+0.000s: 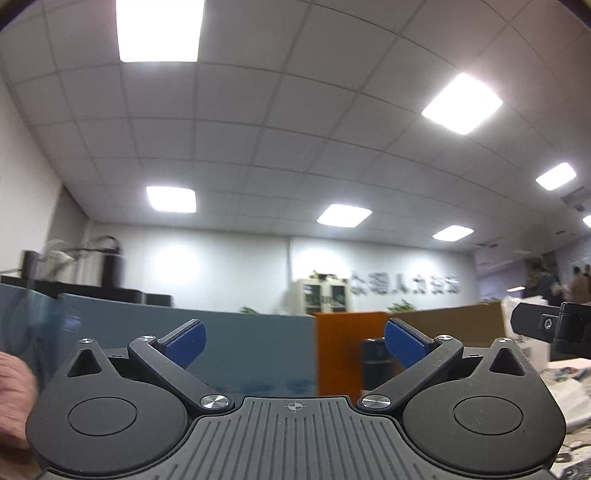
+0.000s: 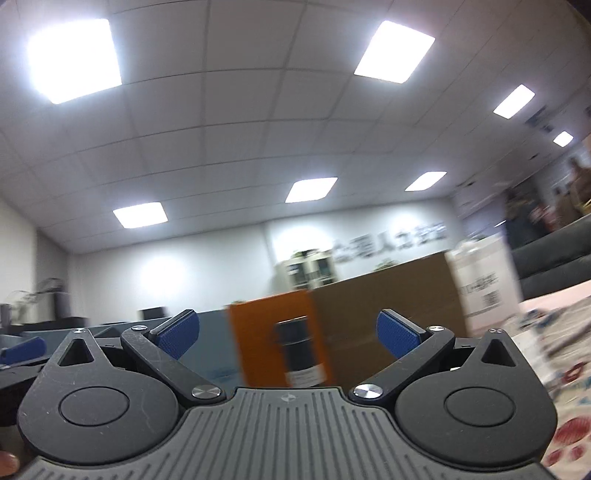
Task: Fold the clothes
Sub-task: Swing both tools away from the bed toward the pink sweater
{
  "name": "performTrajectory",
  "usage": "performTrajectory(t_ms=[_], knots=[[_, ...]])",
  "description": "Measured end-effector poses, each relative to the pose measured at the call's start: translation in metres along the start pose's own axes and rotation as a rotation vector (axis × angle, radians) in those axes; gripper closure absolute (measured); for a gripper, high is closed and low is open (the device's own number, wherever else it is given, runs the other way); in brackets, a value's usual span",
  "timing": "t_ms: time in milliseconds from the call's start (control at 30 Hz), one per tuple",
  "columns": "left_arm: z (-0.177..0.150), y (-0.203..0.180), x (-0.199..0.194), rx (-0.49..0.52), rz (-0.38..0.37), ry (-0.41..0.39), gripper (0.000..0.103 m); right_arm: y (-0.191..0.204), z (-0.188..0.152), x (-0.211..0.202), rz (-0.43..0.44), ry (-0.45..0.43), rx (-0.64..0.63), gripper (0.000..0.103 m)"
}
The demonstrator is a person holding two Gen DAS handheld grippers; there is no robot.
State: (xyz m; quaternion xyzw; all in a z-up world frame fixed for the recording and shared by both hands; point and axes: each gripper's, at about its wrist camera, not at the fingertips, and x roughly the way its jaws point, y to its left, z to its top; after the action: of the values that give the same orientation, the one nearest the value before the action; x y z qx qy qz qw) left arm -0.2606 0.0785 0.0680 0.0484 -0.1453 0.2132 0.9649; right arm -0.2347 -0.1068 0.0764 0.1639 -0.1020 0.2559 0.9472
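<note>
So, left black claw with blue pads (image 1: 294, 341) spread wide, gripping nothing. Same for right claw (image 2: 287, 334), wide apart and empty. Pointing up toward white tiled ceiling (image 1: 295, 122), patterned white cloth (image 2: 569, 373) at right edge.

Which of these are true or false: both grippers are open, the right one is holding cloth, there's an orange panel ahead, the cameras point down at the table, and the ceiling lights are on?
1. Both grippers are open. True: the left gripper and the right gripper each have their blue pads spread wide.
2. The right gripper is holding cloth. False: nothing is between its fingers; patterned cloth lies off to the side.
3. An orange panel stands ahead. True.
4. The cameras point down at the table. False: both tilt upward and mostly show the ceiling.
5. The ceiling lights are on. True.
</note>
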Motion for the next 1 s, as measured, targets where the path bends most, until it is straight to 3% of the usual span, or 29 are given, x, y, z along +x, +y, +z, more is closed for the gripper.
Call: performTrajectory(t_ms=[167,367,533,700,833,1000], knots=[[0.012,0.059,-0.027,-0.015,0.154,-0.027,0.0,0.06,0.005,0.001,0.199,0.037,0.006,0.0],[0.041,0.15,-0.058,-0.031,0.352,-0.108,0.0,0.14,0.006,0.02,0.446,0.172,-0.01,0.0],[0.061,0.24,-0.08,-0.142,0.509,-0.167,0.0,0.206,-0.004,0.034,0.614,0.281,-0.016,0.0],[0.026,0.32,-0.097,-0.377,0.621,-0.1,0.0,0.266,-0.026,0.041,0.758,0.404,-0.043,0.0],[-0.013,0.352,-0.119,-0.583,0.702,-0.098,0.0,0.309,-0.059,0.044,0.856,0.458,-0.114,0.0],[-0.029,0.367,-0.133,-0.664,0.765,-0.059,0.001,0.36,-0.101,0.054,0.953,0.507,-0.196,0.0]])
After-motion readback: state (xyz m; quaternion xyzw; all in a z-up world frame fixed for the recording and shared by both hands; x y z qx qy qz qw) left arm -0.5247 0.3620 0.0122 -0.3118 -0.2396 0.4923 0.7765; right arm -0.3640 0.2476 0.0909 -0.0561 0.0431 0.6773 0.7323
